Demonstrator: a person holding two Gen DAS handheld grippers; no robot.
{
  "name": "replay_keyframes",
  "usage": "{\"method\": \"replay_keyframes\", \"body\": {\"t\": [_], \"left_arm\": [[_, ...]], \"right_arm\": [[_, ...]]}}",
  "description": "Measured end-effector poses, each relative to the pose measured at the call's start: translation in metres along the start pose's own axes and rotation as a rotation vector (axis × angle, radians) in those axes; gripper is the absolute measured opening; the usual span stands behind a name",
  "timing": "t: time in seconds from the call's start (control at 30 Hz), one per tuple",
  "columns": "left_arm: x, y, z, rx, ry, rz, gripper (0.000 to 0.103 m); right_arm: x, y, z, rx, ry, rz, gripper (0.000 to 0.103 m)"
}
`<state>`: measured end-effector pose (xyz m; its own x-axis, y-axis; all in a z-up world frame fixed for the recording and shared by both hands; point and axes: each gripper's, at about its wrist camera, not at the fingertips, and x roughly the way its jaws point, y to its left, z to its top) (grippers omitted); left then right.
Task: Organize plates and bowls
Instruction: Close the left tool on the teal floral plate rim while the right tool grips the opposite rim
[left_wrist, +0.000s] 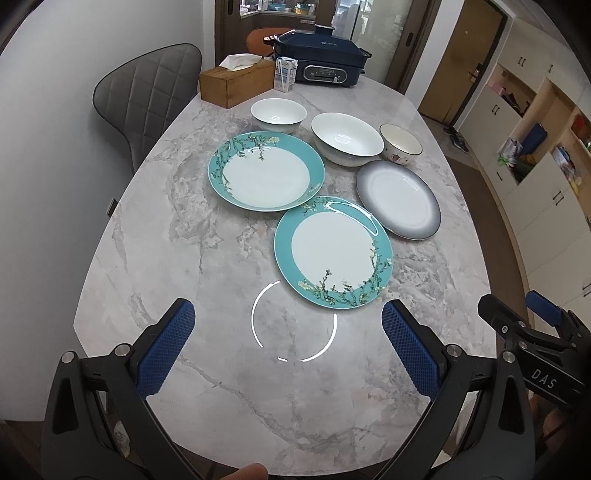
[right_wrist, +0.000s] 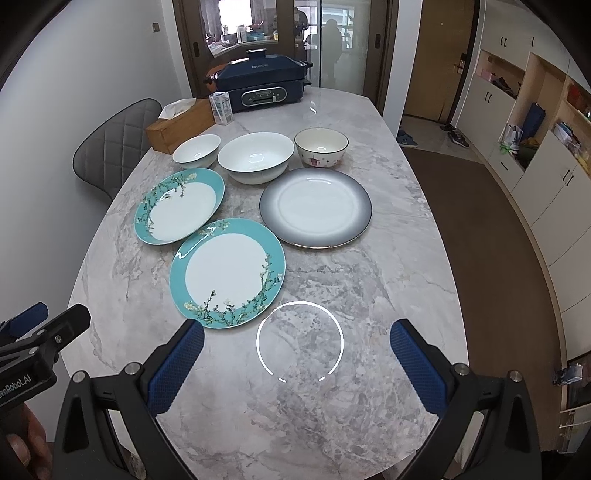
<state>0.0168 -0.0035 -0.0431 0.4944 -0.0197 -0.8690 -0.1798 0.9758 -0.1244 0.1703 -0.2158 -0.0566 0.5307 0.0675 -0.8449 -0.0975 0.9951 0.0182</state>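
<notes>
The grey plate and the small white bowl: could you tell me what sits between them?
The large white bowl, seen in the right wrist view.

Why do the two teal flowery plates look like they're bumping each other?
Cannot tell. In both wrist views the near teal flowery plate meets the far teal flowery plate without visible gap; contact or overlap is unclear.

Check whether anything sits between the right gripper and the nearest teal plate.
Nothing visible does. The right gripper hangs open over bare marble table, and the near teal plate lies just ahead to its left, with no dish between.
</notes>
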Motion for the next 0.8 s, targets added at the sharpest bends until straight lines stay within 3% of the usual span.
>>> {"method": "replay_keyframes", "body": {"t": [0.17, 0.27, 0.33, 0.47, 0.53, 0.7, 0.8], "left_arm": [[0.031, -0.001, -0.002, -0.054, 0.069, -0.011, 0.102], [0.051, 0.005, -0.008, -0.082, 0.087, -0.003, 0.102], [0.065, 0.011, -0.008, -0.095, 0.087, -0.051, 0.102], [0.107, 0.018, 0.004, -0.062, 0.073, -0.144, 0.101], [0.137, 0.02, 0.015, -0.026, 0.119, -0.125, 0.095], [0.199, 0.033, 0.034, 0.004, 0.211, -0.183, 0.079], [0.218, 0.038, 0.043, 0.013, 0.236, -0.204, 0.078]], "right_arm": [[0.012, -0.014, 0.005, -0.013, 0.014, 0.031, 0.103], [0.026, -0.024, 0.006, -0.015, 0.028, 0.097, 0.103], [0.045, -0.03, 0.009, -0.004, 0.057, 0.152, 0.102], [0.096, -0.042, 0.017, 0.058, 0.123, 0.264, 0.09], [0.124, -0.042, 0.021, 0.084, 0.166, 0.304, 0.08], [0.173, -0.037, 0.025, 0.148, 0.237, 0.372, 0.07], [0.19, -0.032, 0.026, 0.142, 0.247, 0.383, 0.065]]}}
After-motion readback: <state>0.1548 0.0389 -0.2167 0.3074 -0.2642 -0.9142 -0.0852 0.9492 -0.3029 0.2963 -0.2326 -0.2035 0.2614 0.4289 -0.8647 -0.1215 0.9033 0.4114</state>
